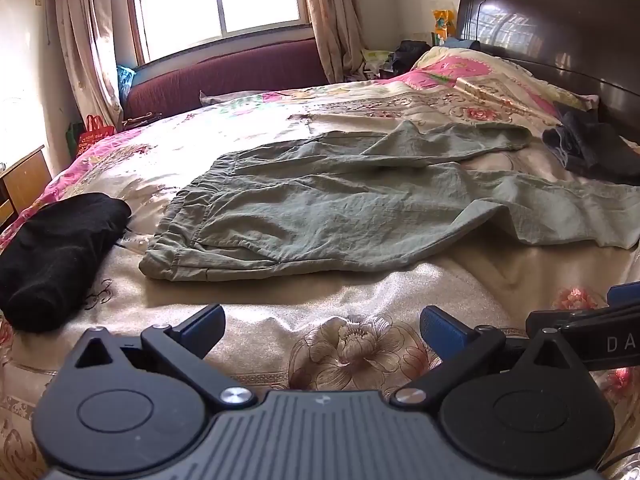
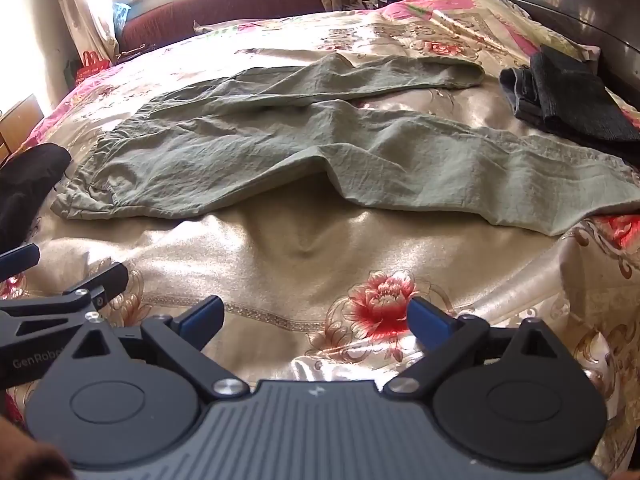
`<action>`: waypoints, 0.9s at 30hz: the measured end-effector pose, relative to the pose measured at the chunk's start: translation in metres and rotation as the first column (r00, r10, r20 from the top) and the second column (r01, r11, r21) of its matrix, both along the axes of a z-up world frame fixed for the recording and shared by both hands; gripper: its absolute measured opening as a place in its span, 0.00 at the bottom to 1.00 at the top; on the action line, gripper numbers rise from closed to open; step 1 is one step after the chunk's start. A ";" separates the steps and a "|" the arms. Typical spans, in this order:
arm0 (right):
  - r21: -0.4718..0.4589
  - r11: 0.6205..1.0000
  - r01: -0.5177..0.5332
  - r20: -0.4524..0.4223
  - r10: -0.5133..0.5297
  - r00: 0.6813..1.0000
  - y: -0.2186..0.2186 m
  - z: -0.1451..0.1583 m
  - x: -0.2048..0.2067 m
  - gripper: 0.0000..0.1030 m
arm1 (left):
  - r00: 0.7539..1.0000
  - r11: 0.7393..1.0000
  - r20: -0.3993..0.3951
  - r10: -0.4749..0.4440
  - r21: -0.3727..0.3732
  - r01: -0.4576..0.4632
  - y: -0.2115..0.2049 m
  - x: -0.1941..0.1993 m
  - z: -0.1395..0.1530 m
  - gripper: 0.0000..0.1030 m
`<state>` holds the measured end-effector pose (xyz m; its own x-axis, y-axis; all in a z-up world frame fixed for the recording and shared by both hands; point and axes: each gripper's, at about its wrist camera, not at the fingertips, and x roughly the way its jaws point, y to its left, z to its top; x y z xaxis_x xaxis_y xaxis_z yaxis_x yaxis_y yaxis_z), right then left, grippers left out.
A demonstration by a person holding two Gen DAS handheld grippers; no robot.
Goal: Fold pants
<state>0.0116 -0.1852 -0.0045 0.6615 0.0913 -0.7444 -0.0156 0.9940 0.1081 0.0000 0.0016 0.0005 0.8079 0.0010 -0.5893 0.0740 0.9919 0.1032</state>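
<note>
Grey-green pants [image 1: 320, 204] lie spread and wrinkled on the floral bedspread, waistband to the left, two legs running to the right; they also show in the right wrist view [image 2: 304, 148]. My left gripper [image 1: 322, 322] is open and empty, over the bedspread short of the pants' near edge. My right gripper [image 2: 316, 316] is open and empty, also short of the pants. The right gripper shows at the right edge of the left wrist view [image 1: 600, 332], and the left gripper at the left edge of the right wrist view [image 2: 60, 280].
A black garment [image 1: 56, 256] lies left of the waistband. Folded dark clothes [image 2: 568, 96] lie at the right by the leg ends. A pink floral pillow [image 1: 480, 80] and dark headboard [image 1: 560, 40] are at the far right. A maroon sofa [image 1: 228, 76] stands under the window.
</note>
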 end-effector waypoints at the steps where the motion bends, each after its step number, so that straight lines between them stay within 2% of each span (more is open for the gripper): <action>1: 0.000 1.000 0.000 0.000 0.000 1.000 0.000 0.000 0.000 0.94 | 1.000 1.000 0.000 0.000 0.000 0.000 0.000 0.000 0.000 1.00; 27: 0.001 1.000 0.004 -0.002 -0.004 1.000 -0.001 -0.001 0.000 0.94 | 1.000 1.000 0.016 -0.004 0.007 0.004 -0.002 -0.002 0.001 1.00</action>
